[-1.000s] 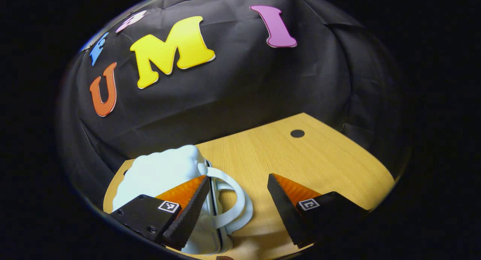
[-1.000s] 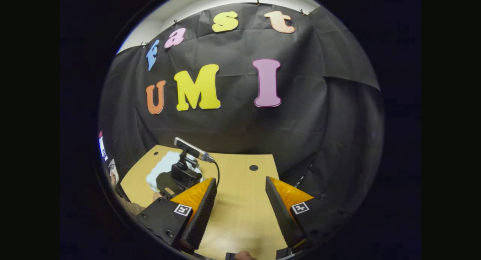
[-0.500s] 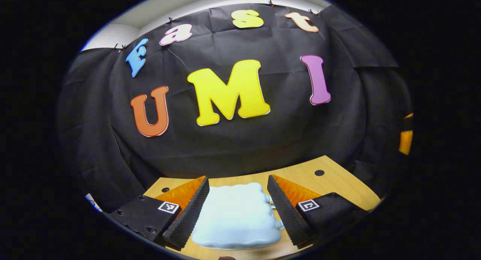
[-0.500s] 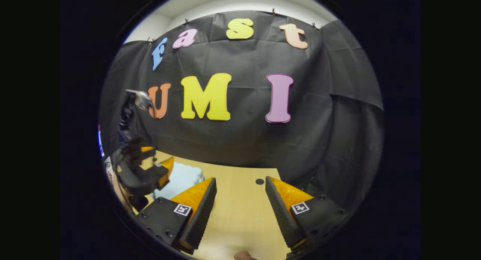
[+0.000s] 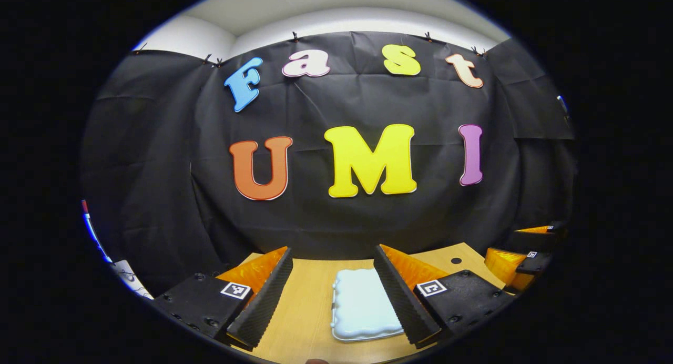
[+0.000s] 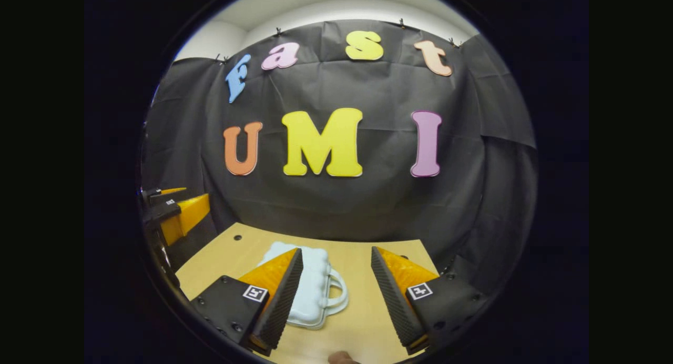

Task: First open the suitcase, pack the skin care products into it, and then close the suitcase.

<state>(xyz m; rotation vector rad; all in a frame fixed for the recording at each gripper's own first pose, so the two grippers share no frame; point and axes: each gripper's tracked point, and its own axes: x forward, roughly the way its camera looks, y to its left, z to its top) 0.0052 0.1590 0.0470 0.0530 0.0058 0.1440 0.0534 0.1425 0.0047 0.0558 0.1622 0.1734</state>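
Observation:
A small pale-blue suitcase (image 5: 362, 309) lies flat and closed on the wooden table (image 5: 305, 311). In the right gripper view the suitcase (image 6: 314, 285) shows its white handle (image 6: 339, 294) pointing right. My left gripper (image 5: 331, 301) is open and held above the table, with the suitcase partly behind its right finger. My right gripper (image 6: 334, 295) is open too, and the case lies behind its left finger. Across the scene, the right gripper (image 5: 518, 259) sits at the right edge of the left gripper view. The left gripper (image 6: 176, 214) appears at the left of the right gripper view.
The table has small dark holes (image 5: 456, 260) (image 6: 237, 238) near its far corners. Black cloth (image 5: 342, 216) hangs directly behind the table's far edge. Bare wood (image 6: 363, 280) lies to the right of the suitcase.
Both grippers have risen and drawn back from the suitcase, so the views tilt up and the case looks smaller. The left gripper has swung away from the handle it was near.

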